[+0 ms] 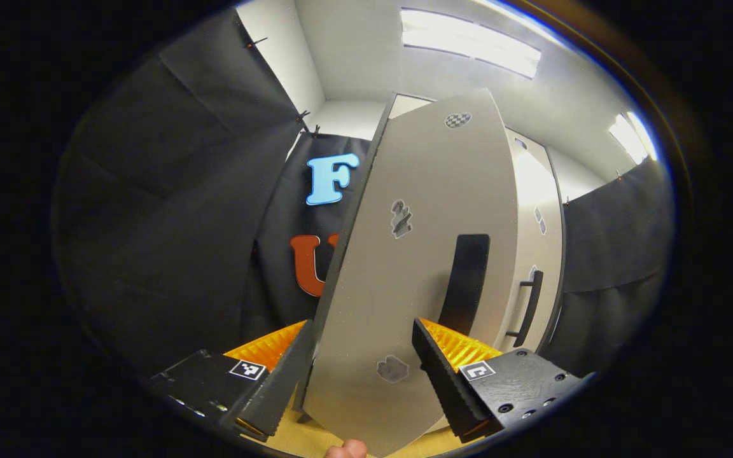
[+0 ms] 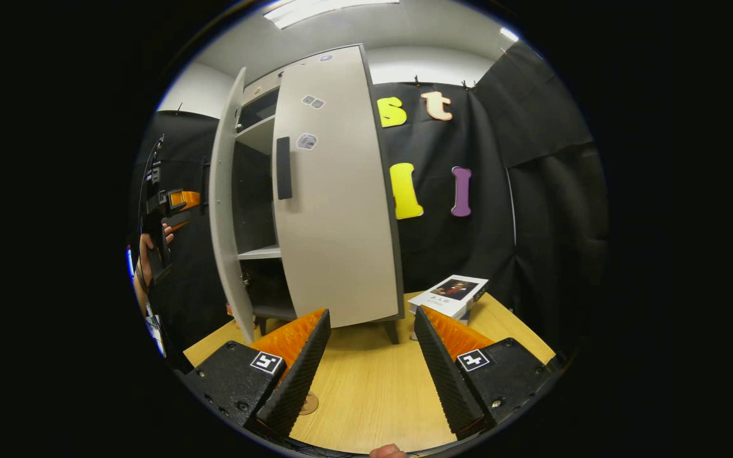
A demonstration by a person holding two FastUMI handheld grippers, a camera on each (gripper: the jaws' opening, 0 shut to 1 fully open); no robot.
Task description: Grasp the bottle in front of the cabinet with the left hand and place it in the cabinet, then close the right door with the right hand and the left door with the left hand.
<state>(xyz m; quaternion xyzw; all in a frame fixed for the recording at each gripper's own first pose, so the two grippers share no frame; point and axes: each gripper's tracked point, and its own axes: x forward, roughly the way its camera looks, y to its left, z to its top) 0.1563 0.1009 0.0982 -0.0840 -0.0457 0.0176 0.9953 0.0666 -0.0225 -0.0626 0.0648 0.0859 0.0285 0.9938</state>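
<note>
Your left gripper point(image 1: 363, 356) rides with fingers spread wide; your right gripper point(image 2: 371, 356) hangs low, likewise parted.

Each claw point(image 2: 366, 356) has black screwed housings, ridged fingers point(image 2: 296, 375) and square checker markers.

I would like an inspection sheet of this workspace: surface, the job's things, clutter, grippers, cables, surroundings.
Surface: light wooden table, a small round mark near the right gripper's fingers.
Job's things: cabinet stands on the table; right door looks closed; left door partly open, with shelves visible behind it in the right gripper view. Bottle: not made out inside.
Clutter: book lying flat beside the cabinet.
Grippers: left gripper open, fingers either side of the left door's edge; right gripper open, holding nothing, back from the cabinet.
Cables: nothing seen.
Surroundings: black cloth wall, ceiling lights.
</note>
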